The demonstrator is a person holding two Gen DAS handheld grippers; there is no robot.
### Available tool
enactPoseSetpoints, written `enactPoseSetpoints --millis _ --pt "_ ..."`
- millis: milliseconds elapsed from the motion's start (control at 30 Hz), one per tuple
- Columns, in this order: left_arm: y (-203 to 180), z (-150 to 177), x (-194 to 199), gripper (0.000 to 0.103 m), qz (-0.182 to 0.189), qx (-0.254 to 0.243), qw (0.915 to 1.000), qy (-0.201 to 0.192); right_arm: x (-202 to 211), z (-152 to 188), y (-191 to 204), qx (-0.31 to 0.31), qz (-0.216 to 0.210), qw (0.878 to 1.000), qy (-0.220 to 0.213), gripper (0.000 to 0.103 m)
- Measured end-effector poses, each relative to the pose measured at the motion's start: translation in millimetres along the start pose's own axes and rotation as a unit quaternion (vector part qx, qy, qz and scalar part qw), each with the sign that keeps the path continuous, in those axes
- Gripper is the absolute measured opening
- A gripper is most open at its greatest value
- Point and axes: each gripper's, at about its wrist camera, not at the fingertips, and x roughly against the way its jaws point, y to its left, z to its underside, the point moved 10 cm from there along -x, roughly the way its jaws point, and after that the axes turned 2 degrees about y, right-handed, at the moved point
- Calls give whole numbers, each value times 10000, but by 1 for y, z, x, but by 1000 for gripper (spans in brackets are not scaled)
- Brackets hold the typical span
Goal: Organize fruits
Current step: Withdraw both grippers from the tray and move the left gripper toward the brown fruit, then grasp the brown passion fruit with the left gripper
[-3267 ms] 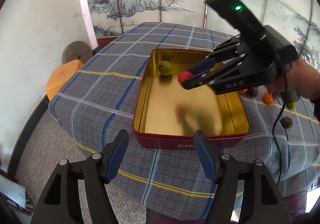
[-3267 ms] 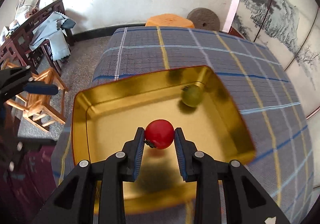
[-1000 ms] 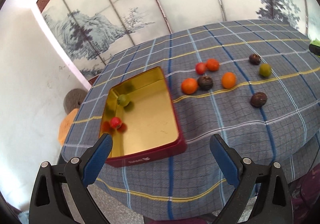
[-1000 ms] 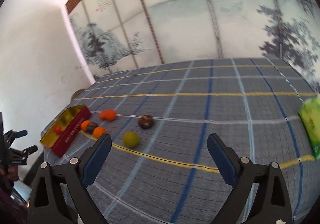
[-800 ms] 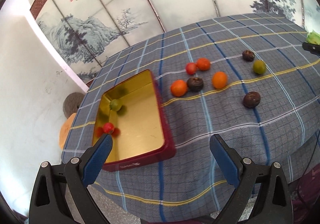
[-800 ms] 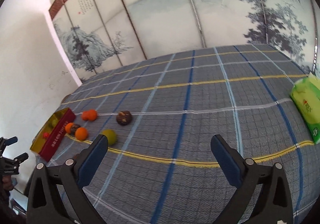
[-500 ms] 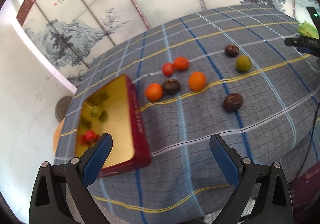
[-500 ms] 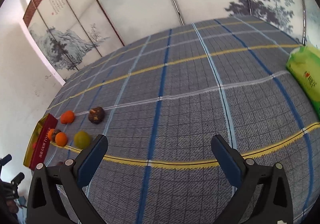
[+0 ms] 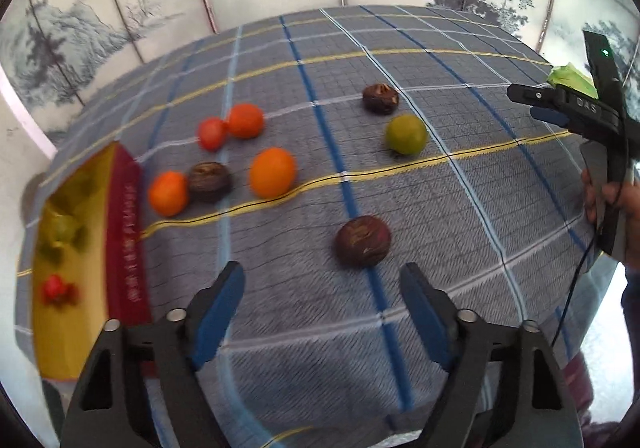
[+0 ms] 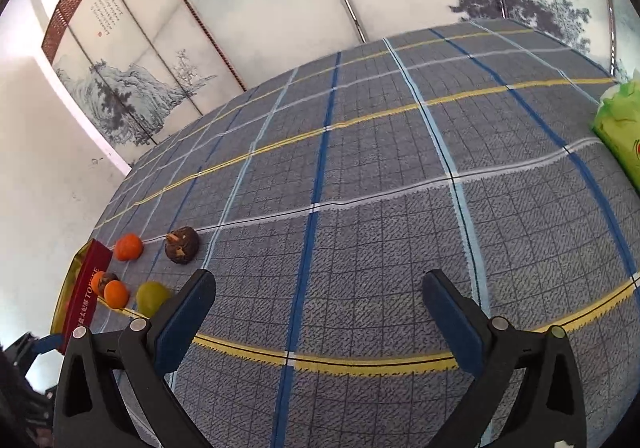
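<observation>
Nearest fruit: the dark brown fruit point(image 9: 363, 241) lay on the surface point(image 9: 460, 199) just ahead of your left tool point(image 9: 322, 298), slightly toward its right finger, not yet between the pads.
Left tool: your jaws were closing, about half open, and held nothing.
Right tool: your right tool point(image 10: 320, 312) stood wide open and empty over bare cloth; the green fruit point(image 10: 152, 298) sat just beyond its left finger.
Other fruit: oranges point(image 9: 273, 172) and a small red one point(image 9: 212, 133) lay farther ahead to the left, by the tin point(image 9: 124, 232).
Risk: closing this early could have let a pad knock the round fruit and roll it toward the edge.
Change: a second earlier your left jaws were wider and the tin lay nearly straight ahead.
</observation>
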Motion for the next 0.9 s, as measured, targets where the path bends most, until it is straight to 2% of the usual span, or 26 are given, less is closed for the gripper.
enactPoseSetpoints --millis 167,300,333,367,433,500,667,900 --pt "-5 -13 -18 78 47 -37 9999 -109 0 3 8 213 -22 9998 -15 103" --pt "-7 -16 -39 76 121 -70 9999 26 -3 5 12 318 -24 9995 52 103" --pt "-8 -14 -46 67 212 -15 9997 109 -4 5 13 319 -39 9995 67 103" --pt "-9 -15 -46 61 491 127 9987 -19 -4 5 13 315 -47 9995 76 103" --pt "-6 -18 -44 37 476 187 9984 -252 -4 5 13 314 -46 9995 87 103" --pt "-7 -19 -42 37 391 138 9988 -250 -6 7 13 316 -43 9994 123 103" --pt "3 -22 -26 37 496 604 9963 -360 -11 9 14 363 16 9991 240 103" --pt "28 -24 8 37 45 860 9945 -597 -12 10 14 426 115 9986 276 103"
